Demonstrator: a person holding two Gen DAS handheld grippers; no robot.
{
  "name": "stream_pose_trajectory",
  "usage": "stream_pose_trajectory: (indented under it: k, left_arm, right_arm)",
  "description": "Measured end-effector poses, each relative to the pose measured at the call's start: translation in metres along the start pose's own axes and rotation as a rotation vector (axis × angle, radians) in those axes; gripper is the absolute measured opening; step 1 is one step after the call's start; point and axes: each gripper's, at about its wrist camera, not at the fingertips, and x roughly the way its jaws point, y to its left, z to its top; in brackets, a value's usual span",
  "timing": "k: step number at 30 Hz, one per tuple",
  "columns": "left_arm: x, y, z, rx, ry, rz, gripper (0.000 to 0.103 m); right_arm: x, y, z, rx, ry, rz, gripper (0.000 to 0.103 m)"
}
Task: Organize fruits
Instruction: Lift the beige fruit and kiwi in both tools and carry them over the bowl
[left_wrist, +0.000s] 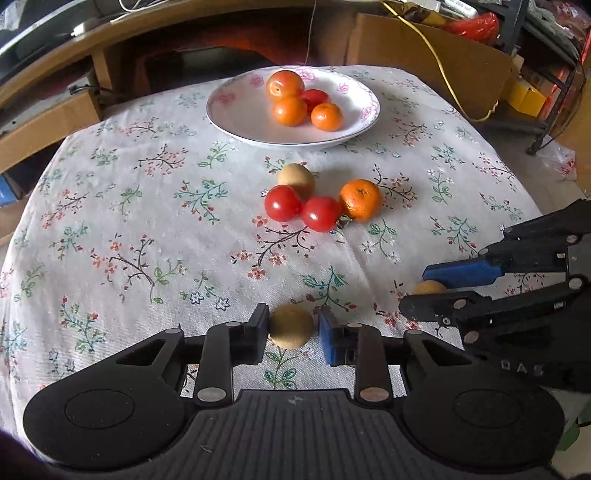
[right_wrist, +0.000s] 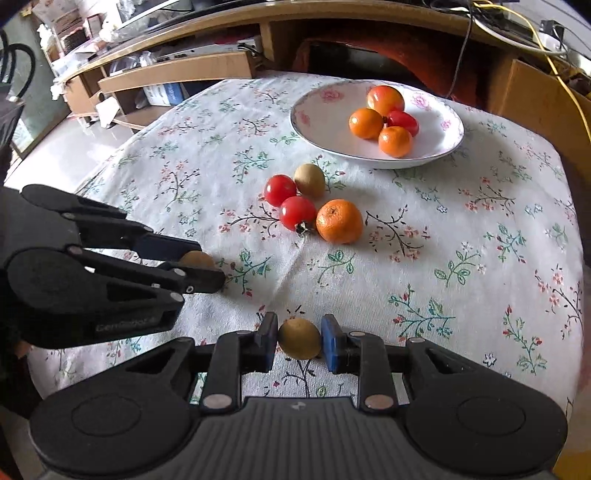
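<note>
Now, left wrist view
Left gripper (left_wrist: 291, 328): jaws nearly closed around a small tan-brown fruit (left_wrist: 291, 326); the black pad touches its left side, while a thin gap shows beside the blue pad, so a firm grip cannot be confirmed.
Held fruit's place: near the front edge of the tabletop (left_wrist: 110, 206), which wears a floral cloth.
Right gripper (left_wrist: 424, 290): enters from the right edge, jaws closed on another tan fruit (left_wrist: 428, 287), mostly hidden.
Loose cluster: mid-table, a pale tan fruit (left_wrist: 296, 179), two red tomatoes (left_wrist: 282, 203) (left_wrist: 320, 213) touching each other, and an orange (left_wrist: 360, 199) just beside them.
Plate (left_wrist: 236, 110): white, pink-flowered rim, towards the far edge; it holds a reddish-orange fruit (left_wrist: 284, 85), a red tomato (left_wrist: 314, 96) and two small oranges (left_wrist: 290, 110) (left_wrist: 326, 116), all bunched together.

Right wrist view
Right gripper (right_wrist: 299, 338): clamped on a tan fruit (right_wrist: 299, 338), both pads pressing its sides, near the front edge.
Left gripper (right_wrist: 207, 264): comes in from the left, its fruit (right_wrist: 197, 259) peeking between the fingers.
Cluster: tan fruit (right_wrist: 309, 180), tomatoes (right_wrist: 280, 189) (right_wrist: 297, 212), orange (right_wrist: 339, 220) at mid-table.
Plate (right_wrist: 317, 122): towards the far right corner, four fruits inside.
</note>
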Motion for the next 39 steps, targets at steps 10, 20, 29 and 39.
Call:
stream_pose_trajectory:
  k: [10, 20, 29, 39]
  left_arm:
    - [-0.007, 0.002, -0.014, 0.040, -0.024, -0.016, 0.058]
    - [-0.004, 0.001, -0.010, 0.030, -0.033, -0.025, 0.057]
    - [-0.003, -0.001, -0.011, 0.040, -0.039, -0.017, 0.049]
    - [-0.003, -0.003, -0.010, 0.047, -0.038, -0.012, 0.033]
  right_arm:
    - [-0.001, -0.003, -0.003, -0.025, -0.011, -0.005, 0.036]
    - [-0.001, -0.006, -0.003, -0.015, -0.016, 0.013, 0.037]
    - [-0.004, -0.001, -0.006, -0.037, -0.024, 0.009, 0.036]
    - [-0.004, 0.004, -0.008, -0.067, -0.030, -0.009, 0.026]
